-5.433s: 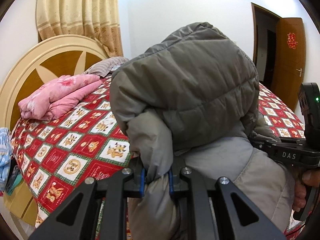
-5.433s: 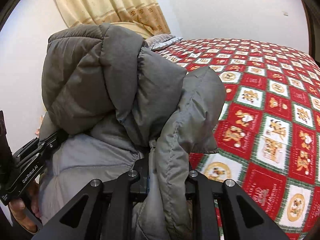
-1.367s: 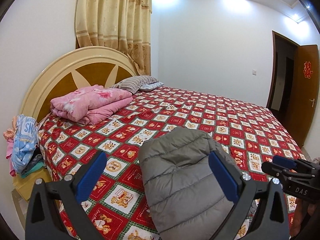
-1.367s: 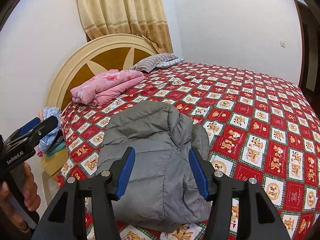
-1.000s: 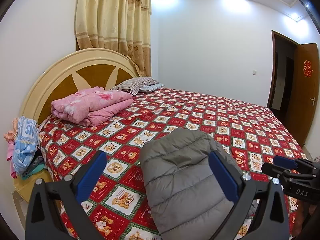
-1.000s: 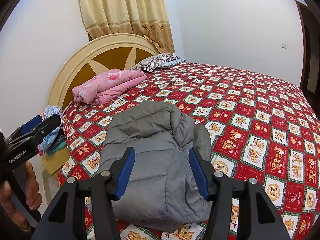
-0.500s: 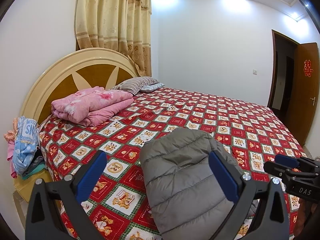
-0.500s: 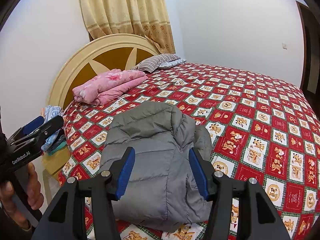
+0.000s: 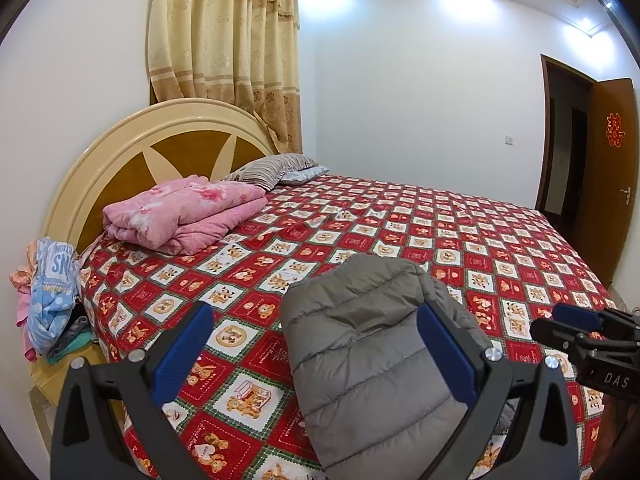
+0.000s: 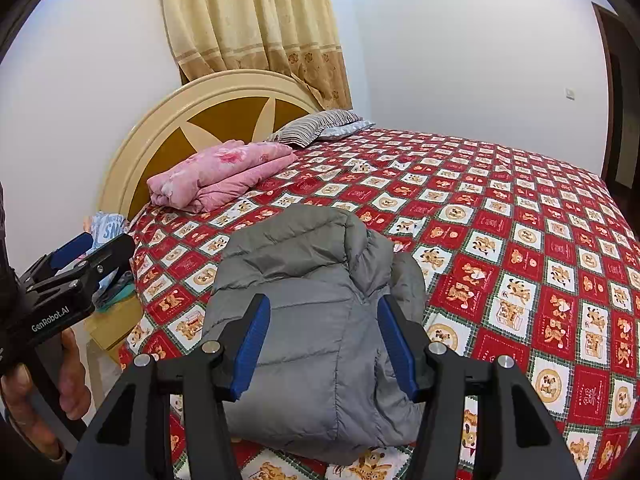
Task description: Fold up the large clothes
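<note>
A grey puffer jacket [image 9: 360, 344] lies folded into a compact bundle near the front edge of the bed; it also shows in the right wrist view [image 10: 308, 300]. My left gripper [image 9: 316, 344] is open and empty, held above and in front of the jacket, apart from it. My right gripper [image 10: 322, 336] is open and empty, also held back above the jacket. The right gripper shows at the right edge of the left wrist view [image 9: 588, 332]. The left gripper shows at the left edge of the right wrist view [image 10: 80, 264].
The bed has a red checked bear-print cover [image 9: 460, 240] and a round cream and brown headboard [image 9: 160, 140]. A folded pink quilt [image 9: 184, 212] and striped pillows [image 9: 276, 168] lie near the headboard. Clothes [image 9: 52, 296] pile on a bedside stand. A brown door [image 9: 608, 168] stands open.
Since 5.4 s ago both grippers let go of the jacket, opened and drew back; it now lies folded on the bed. Over the last second almost nothing has moved.
</note>
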A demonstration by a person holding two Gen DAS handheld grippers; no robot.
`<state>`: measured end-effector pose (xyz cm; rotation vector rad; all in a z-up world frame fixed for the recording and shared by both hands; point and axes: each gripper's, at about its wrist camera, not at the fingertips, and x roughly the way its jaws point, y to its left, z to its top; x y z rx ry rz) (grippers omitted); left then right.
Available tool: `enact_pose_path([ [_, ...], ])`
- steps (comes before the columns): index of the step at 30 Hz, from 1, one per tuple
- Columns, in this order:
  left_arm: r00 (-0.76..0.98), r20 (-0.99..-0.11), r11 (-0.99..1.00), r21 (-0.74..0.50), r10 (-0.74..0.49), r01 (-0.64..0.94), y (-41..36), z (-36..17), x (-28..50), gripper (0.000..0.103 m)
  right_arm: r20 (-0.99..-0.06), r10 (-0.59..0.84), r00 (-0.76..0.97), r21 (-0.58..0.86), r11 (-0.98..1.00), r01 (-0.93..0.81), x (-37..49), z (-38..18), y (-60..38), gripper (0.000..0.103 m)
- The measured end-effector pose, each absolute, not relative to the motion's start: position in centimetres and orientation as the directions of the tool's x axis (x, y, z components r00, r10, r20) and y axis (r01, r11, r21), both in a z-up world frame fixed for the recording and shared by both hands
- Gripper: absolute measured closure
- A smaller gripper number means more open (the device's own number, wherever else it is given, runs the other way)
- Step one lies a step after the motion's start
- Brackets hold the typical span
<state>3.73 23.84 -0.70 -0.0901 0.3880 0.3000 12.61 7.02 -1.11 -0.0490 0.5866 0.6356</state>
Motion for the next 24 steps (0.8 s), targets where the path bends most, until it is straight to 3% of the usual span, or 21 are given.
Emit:
enact_pose_path([
  [12,0.871,-0.406,0.952,-0.008,0.277,-0.306,23.56,-0.95,4.28,0.0,-0.534,0.546,0.645,0.128,0.807,-0.577,12.59,-1.41,7.07,0.046],
  [24,0.88,-0.367,0.948,0.012,0.301,-0.319,23.09,-0.9,4.07,0.0,-0.531,0.547,0.647,0.125,0.806,-0.579,12.56,-1.58,6.81,0.046],
])
